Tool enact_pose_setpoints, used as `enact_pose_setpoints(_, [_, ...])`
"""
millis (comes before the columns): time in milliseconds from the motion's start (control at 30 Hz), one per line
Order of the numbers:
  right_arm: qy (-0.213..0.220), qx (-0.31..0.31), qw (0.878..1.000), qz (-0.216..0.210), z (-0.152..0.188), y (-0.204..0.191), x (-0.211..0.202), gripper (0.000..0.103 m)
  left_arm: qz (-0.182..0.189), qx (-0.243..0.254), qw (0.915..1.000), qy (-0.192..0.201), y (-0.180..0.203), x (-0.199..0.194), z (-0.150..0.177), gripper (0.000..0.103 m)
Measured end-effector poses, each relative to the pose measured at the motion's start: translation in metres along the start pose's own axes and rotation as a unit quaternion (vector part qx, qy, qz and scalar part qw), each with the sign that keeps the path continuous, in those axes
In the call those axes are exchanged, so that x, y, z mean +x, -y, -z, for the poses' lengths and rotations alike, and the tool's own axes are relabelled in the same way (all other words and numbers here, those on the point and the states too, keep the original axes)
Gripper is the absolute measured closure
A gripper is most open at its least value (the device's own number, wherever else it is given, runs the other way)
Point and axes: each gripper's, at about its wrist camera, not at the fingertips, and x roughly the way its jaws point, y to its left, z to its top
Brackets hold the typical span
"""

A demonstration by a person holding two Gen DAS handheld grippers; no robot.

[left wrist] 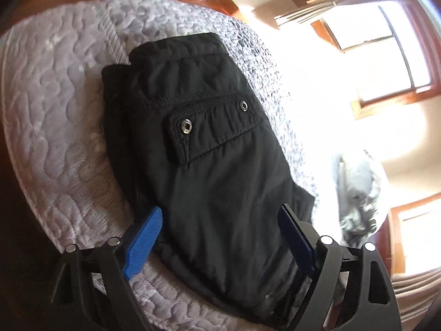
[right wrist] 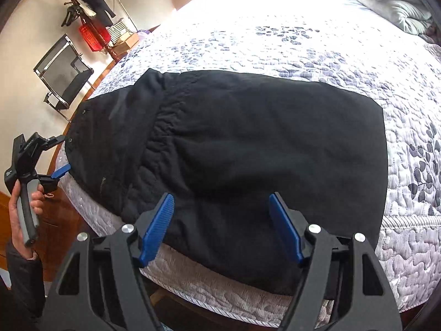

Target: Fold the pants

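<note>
Black pants [right wrist: 248, 143] lie folded in a compact bundle on a quilted bedspread [right wrist: 317, 47], near the bed's front edge. In the left wrist view the pants [left wrist: 209, 165] show a flap pocket with two metal snaps [left wrist: 186, 125]. My left gripper [left wrist: 220, 215] is open, its blue fingers [left wrist: 146, 237] on either side of the bundle's near end. It also shows in the right wrist view [right wrist: 62, 155], at the bundle's left end. My right gripper [right wrist: 222, 202] is open and empty, just above the bundle's front edge.
The bed edge [right wrist: 193, 284] runs along the front, with wooden floor [right wrist: 55, 220] below. A crumpled duvet [right wrist: 399, 2] lies at the far right of the bed. A chair [right wrist: 64, 74] and a coat stand [right wrist: 88, 19] stand by the left wall. Bright windows [left wrist: 380, 49] glare.
</note>
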Motion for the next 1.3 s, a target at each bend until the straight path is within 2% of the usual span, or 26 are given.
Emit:
enact_pose_setpoints(133, [-0.006,-0.002,1.000,0.008,0.002,-0.001,0.010,0.032,0.069,-0.053,0.9960,-0.021,-0.027,-0.002,-0.013,0.018])
enact_pose_setpoints(267, [-0.009,-0.004,1.000,0.012,0.002,-0.001,0.014,0.031,0.094,-0.084,0.9915,-0.034,-0.047,-0.001,-0.015,0.021])
enact_pose_setpoints(333, [-0.010,-0.006,1.000,0.015,0.003,-0.002,0.015,0.031,0.087,-0.092,0.9911,-0.039,-0.053,-0.004,-0.015,0.030])
enact_pose_setpoints(500, [-0.013,-0.009,1.000,0.015,0.003,-0.001,0.017,0.031,0.055,-0.082,0.9944,-0.037,-0.066,-0.026,-0.015,0.029])
enact_pose_setpoints(567, [-0.015,-0.009,1.000,0.016,0.003,-0.001,0.019,0.030,0.054,-0.086,0.9940,-0.041,-0.075,-0.029,-0.015,0.029])
enact_pose_setpoints(633, [-0.016,-0.010,1.000,0.019,0.003,-0.002,0.020,0.028,0.035,-0.101,0.9935,-0.040,-0.090,-0.037,-0.012,0.029])
enact_pose_setpoints(767, [-0.018,-0.026,0.999,0.028,0.004,-0.006,0.023,0.027,0.044,-0.106,0.9923,-0.047,-0.100,-0.032,-0.009,0.029])
enact_pose_setpoints(900, [-0.020,-0.027,0.999,0.031,0.003,-0.007,0.024,0.027,0.064,-0.105,0.9917,-0.037,-0.093,-0.016,-0.014,0.029])
enact_pose_setpoints(1067, [-0.021,-0.030,0.999,0.032,0.004,-0.006,0.025,0.027,0.111,-0.118,0.9862,-0.034,-0.093,-0.003,-0.016,0.031])
enact_pose_setpoints(1133, [-0.022,-0.030,0.999,0.033,0.003,-0.006,0.026,0.025,0.104,-0.132,0.9852,-0.034,-0.101,0.008,-0.016,0.060])
enact_pose_setpoints(1167, [-0.023,-0.031,0.999,0.034,0.003,-0.007,0.026,0.025,0.099,-0.138,0.9849,-0.034,-0.107,0.006,-0.011,0.071])
enact_pose_setpoints(1300, [-0.024,-0.034,0.999,0.034,0.003,-0.007,0.028,0.023,0.087,-0.130,0.9872,-0.029,-0.105,0.005,-0.004,0.084])
